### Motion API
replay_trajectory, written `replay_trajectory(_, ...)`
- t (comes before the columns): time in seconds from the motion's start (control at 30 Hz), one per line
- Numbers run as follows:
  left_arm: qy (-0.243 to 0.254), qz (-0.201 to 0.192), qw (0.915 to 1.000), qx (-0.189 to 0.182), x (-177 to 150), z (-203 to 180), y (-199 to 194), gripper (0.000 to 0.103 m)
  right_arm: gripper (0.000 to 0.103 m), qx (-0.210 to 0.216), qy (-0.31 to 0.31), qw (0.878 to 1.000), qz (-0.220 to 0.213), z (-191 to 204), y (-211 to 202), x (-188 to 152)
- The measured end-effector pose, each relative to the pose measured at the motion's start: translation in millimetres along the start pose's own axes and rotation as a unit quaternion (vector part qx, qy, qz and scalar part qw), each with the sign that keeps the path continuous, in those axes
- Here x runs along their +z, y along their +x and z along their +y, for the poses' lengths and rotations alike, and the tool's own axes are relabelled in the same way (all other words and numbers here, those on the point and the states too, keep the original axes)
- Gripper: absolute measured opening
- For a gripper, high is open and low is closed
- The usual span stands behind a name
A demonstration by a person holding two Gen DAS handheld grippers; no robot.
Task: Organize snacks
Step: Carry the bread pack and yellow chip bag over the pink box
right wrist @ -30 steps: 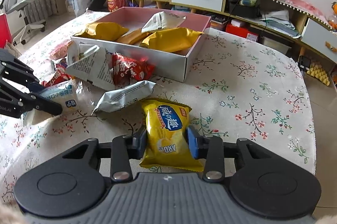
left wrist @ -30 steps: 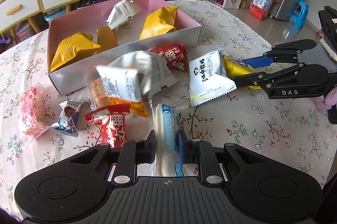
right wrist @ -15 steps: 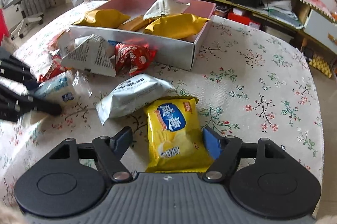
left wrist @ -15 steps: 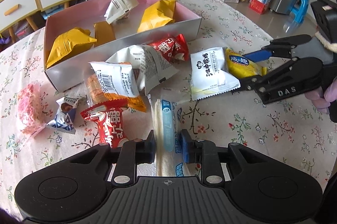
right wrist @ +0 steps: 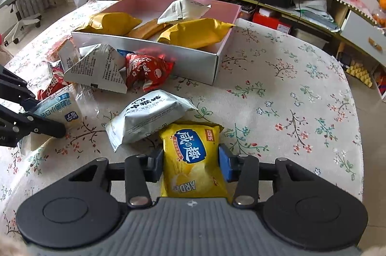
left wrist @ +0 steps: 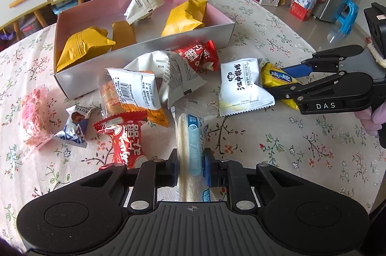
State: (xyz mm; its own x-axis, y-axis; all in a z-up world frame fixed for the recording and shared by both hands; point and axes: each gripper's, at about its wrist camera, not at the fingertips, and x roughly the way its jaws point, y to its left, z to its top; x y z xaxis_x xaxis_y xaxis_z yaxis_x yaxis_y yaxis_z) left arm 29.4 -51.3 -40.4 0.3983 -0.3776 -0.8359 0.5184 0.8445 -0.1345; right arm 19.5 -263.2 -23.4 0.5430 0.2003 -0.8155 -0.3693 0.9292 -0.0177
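Observation:
My left gripper (left wrist: 190,159) has its jaws closing, pads pressed on a long white and blue packet (left wrist: 189,133) that lies on the flowered tablecloth. In the right wrist view the same gripper (right wrist: 45,116) and packet (right wrist: 62,109) show at the left edge. My right gripper (right wrist: 191,159) is closing too, its pads against both sides of a yellow chip packet (right wrist: 190,150). From the left wrist view that gripper (left wrist: 282,81) and yellow packet (left wrist: 277,77) sit at the right. A pink box (left wrist: 144,53) behind holds yellow and white packets.
Loose snacks lie in front of the box: a white packet (left wrist: 241,84) touching the yellow one, two red packets (left wrist: 127,140), grey-white bags (left wrist: 168,72), an orange packet, a small blue-white candy (left wrist: 74,125) and a pink packet (left wrist: 33,118). Drawers stand behind the table.
The right gripper opened wide around the yellow packet, then closed back on it. The left gripper kept hold of the white and blue packet. Neither hand moved away.

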Motion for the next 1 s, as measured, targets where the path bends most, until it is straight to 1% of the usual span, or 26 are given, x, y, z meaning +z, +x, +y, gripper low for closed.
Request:
replay_trajectory(0.17,-0.002,-0.002,1.0000,-0.005,-1,-1,-6,0.017,0.041,-0.004,0.008,1.000,0.002,-4,-5,0)
replay_trajectory(0.57,-0.002,-0.020,0.9996,-0.021,1,-6,-26,0.017,0.041,0.001,0.021,0.999,-0.027,-8,-23,9)
replay_trajectory(0.83,-0.007,-0.042,0.9985,-0.034,8,-7,-41,0.017,0.041,0.000,0.025,0.999,-0.036,-4,-26,18)
replay_trajectory(1.0,-0.021,-0.058,0.9975,-0.035,14,-1,-49,0.016,0.042,-0.004,0.034,0.998,-0.044,0,-29,26)
